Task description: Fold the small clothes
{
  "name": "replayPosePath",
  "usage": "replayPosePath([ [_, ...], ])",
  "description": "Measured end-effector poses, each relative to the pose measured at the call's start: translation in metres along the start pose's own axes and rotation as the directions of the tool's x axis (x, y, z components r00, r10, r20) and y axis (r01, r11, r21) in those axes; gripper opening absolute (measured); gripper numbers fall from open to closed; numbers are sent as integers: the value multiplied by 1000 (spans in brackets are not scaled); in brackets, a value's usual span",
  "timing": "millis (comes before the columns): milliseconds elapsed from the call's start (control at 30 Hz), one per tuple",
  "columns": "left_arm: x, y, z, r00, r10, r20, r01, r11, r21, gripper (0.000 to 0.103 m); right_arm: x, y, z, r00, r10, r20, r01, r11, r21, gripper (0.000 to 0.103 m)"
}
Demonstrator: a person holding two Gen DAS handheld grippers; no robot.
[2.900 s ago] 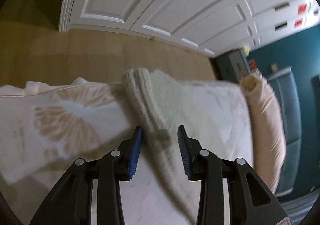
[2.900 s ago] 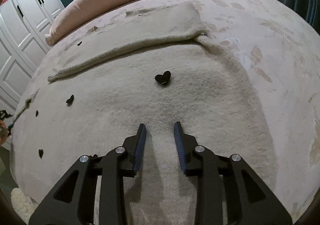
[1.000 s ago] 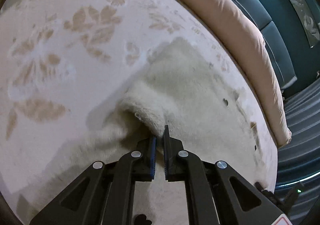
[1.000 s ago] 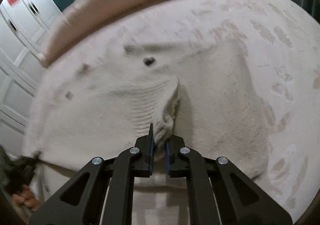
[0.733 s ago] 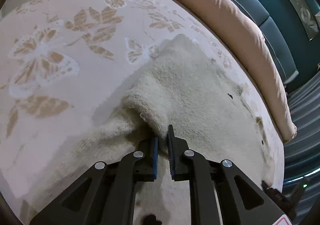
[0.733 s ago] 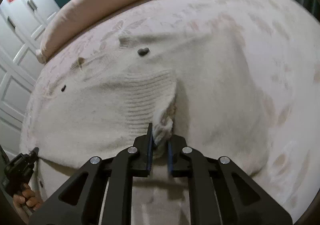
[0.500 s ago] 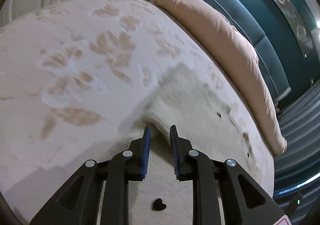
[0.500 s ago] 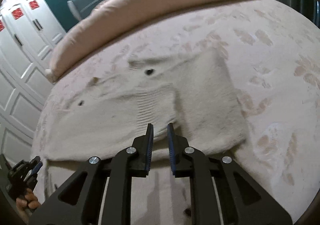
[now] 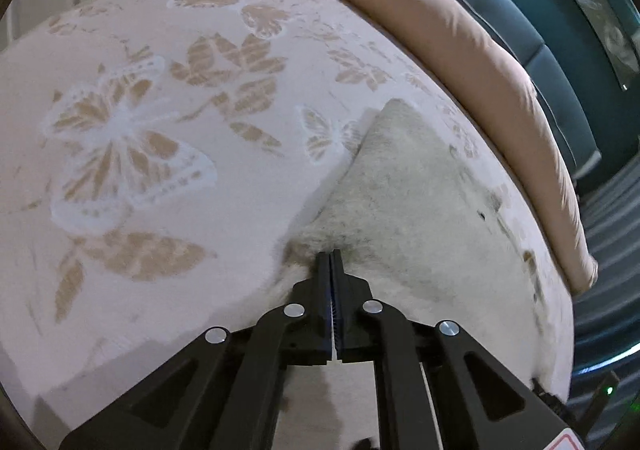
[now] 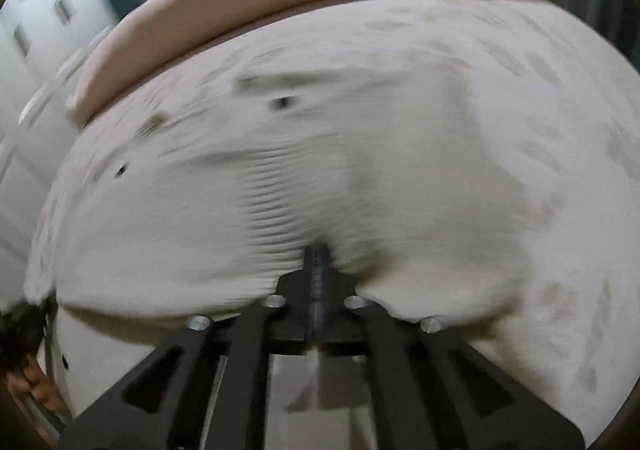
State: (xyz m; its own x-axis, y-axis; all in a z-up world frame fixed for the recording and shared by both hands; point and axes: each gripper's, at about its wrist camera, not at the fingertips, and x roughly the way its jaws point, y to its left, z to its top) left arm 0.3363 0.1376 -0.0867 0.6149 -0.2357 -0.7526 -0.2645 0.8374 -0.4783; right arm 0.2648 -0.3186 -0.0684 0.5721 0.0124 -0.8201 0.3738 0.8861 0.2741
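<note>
- Left gripper (image 9: 333,256): jaws drawn together with almost no gap, tips at the near folded edge of the cream knit sweater (image 9: 420,209). Whether any knit is pinched between them cannot be told.
- Right gripper (image 10: 318,254): jaws likewise together, tips pressed into the sweater (image 10: 320,169) near its ribbed band; view blurred, hold not confirmed.
- Sweater lies folded on the bed cover (image 9: 160,129), toward the pillow-side edge, near the long pink bolster (image 9: 460,33).
- Judged handling: soft, light, limp, fuzzy knit; grips well, stretches if dragged. Best taken at corners or the ribbed hem, both layers together.
- Left view alone shows the butterfly print and the sweater's far corner; right view alone shows ribbing, dark spots (image 10: 283,102) and wardrobe doors (image 10: 36,29).
</note>
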Motion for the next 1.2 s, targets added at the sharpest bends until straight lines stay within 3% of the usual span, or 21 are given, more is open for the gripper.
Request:
replayPosePath([
  [67,0,3,-7,999,-17,29,16,999,38,8,-7,-13,6,1000,5,-9,-4,999,48,0],
  [167,-1,4,-12,998,-22,54,20,999,44,8,-27,13,22,998,38,41,-40,999,30,5],
  [267,-1,4,-15,997,-29,72,25,998,54,8,-32,72,37,982,183,40,-180,982,-56,10],
  [333,-1,6,-16,996,-42,81,38,998,50,8,-22,121,42,962,273,0,-271,953,-134,28],
  [400,-1,7,-17,995,-50,88,46,998,49,8,-7,169,42,939,339,-50,-342,916,-209,35],
  [500,0,8,-19,993,-61,99,56,997,50,8,14,219,38,935,339,-102,-353,884,-307,37],
  [633,0,9,-22,991,-69,116,63,996,55,8,43,280,31,934,325,-148,-357,837,-415,57],
  [833,3,11,-25,988,-84,133,77,995,57,8,77,329,34,944,284,-171,-331,793,-511,69],
  [900,3,10,-25,987,-82,138,74,995,62,8,93,337,37,945,265,-191,-326,791,-517,69],
  [967,3,11,-25,987,-83,141,75,995,64,8,111,340,37,944,236,-231,-325,787,-525,56],
  [1000,3,11,-25,986,-87,141,78,995,62,8,117,342,35,945,221,-243,-321,779,-539,36],
  [1033,2,12,-25,986,-91,142,83,995,61,8,120,344,33,956,191,-221,-287,765,-577,7],
  [1067,2,12,-25,985,-92,143,84,995,62,8,119,346,35,953,211,-217,-300,746,-595,7],
  [1200,2,12,-27,985,-89,151,79,994,71,8,96,345,57,938,319,-139,-340,754,-562,3],
])
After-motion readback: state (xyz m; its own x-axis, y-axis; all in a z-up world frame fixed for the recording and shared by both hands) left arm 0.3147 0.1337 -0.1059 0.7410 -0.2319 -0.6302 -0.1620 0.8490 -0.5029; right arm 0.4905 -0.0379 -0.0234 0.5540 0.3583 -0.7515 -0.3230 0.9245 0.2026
